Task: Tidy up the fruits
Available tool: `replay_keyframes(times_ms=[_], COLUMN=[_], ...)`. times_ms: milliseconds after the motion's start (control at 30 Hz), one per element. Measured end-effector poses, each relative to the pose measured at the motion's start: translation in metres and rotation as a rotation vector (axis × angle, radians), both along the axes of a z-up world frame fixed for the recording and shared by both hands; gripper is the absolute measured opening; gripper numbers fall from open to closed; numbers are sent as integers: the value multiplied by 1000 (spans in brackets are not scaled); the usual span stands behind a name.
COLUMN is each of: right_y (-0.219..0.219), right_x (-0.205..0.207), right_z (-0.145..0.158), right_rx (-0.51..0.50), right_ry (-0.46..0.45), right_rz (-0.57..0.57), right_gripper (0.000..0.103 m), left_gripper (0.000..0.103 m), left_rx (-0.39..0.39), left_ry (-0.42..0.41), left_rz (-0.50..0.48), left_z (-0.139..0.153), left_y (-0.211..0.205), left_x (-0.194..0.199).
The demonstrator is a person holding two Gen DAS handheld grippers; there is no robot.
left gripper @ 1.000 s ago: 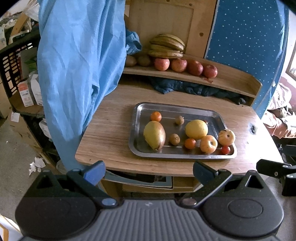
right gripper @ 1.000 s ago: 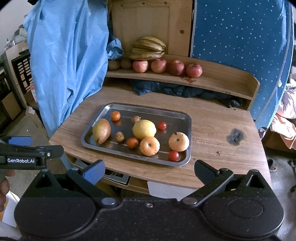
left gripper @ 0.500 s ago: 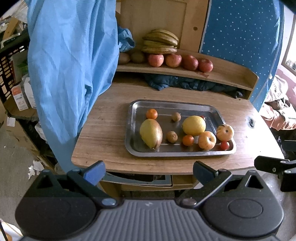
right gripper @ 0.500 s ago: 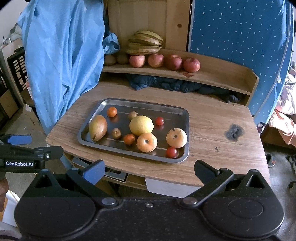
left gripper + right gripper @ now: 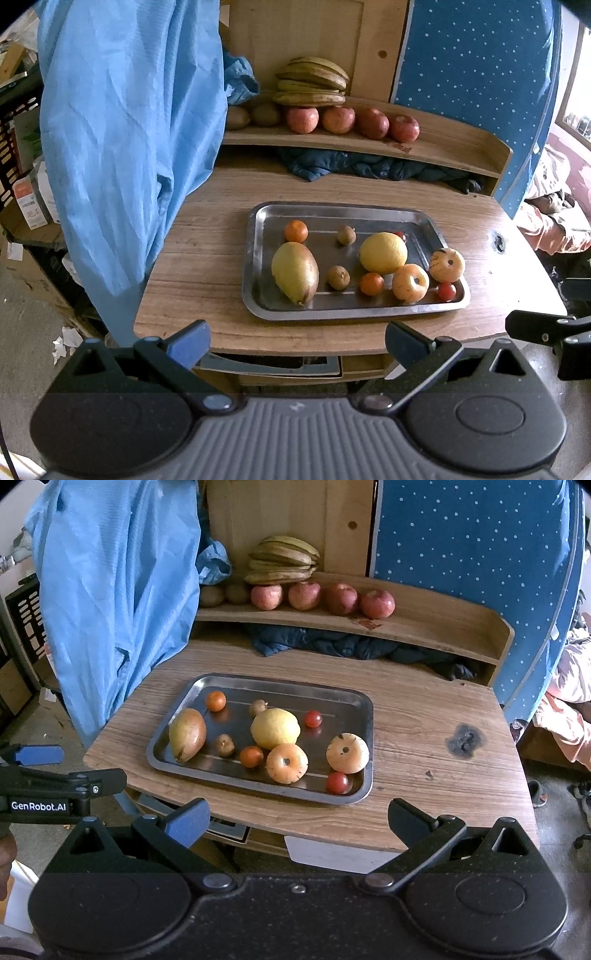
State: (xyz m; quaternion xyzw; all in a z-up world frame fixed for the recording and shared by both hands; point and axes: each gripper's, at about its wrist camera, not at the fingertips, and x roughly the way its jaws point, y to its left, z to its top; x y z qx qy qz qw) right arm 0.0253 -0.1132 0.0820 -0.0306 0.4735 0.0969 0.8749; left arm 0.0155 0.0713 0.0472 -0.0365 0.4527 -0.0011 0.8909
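A steel tray (image 5: pixel 255 258) (image 5: pixel 364 709) lies on the wooden table and holds a mango (image 5: pixel 294 272) (image 5: pixel 187 734), a lemon (image 5: pixel 383 253) (image 5: pixel 275 728), two small oranges, two brown round fruits, two pale orange ribbed fruits (image 5: pixel 287 763) and cherry tomatoes (image 5: pixel 337 782). On the back shelf (image 5: pixel 424 624) sit bananas (image 5: pixel 282 559), several red apples (image 5: pixel 341 598) and kiwis. My left gripper (image 5: pixel 297 341) hangs open in front of the table's near edge, holding nothing. My right gripper (image 5: pixel 299 819) is likewise open and empty before the table edge.
A light blue garment (image 5: pixel 125 140) hangs at the table's left corner. Dark blue cloth (image 5: pixel 347 646) is stuffed under the shelf. A blue dotted panel (image 5: pixel 472 554) stands at the back right. The table's right half (image 5: pixel 443 716) has a dark burn mark. Boxes and crates crowd the floor at left.
Both grippers have drifted slightly, so the tray and shelf shift a little in each view. Nothing on the tray or shelf has moved, and both grippers have stayed open.
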Motion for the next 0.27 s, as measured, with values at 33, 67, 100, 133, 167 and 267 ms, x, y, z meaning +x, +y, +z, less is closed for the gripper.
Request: replay_keyframes(times_ms=[33,67,100,133,167,267], right_y=[1,1,2,1,1,2], right_x=[1,1,2,3,3,6], right_z=[0,-1,-1,-1,-1,-3], right_rx=[0,0,0,0,0,1], right_ry=[2,3,4,3,4,7], right_rz=[-2,-3,-3,-2,-2,-1], right_gripper=[102,102,102,102,102,102], left_gripper=[103,103,103,103,103,103], left_rx=[0,-1,-2,-4,-4,-3], left_ry=[0,3,6,9,11,14], left_rz=[1,2,3,4,4,5], left_z=[0,-1,-1,-2,-2,-3], left_y=[0,0,1,1,2,4], left_x=[0,1,3,4,6,9])
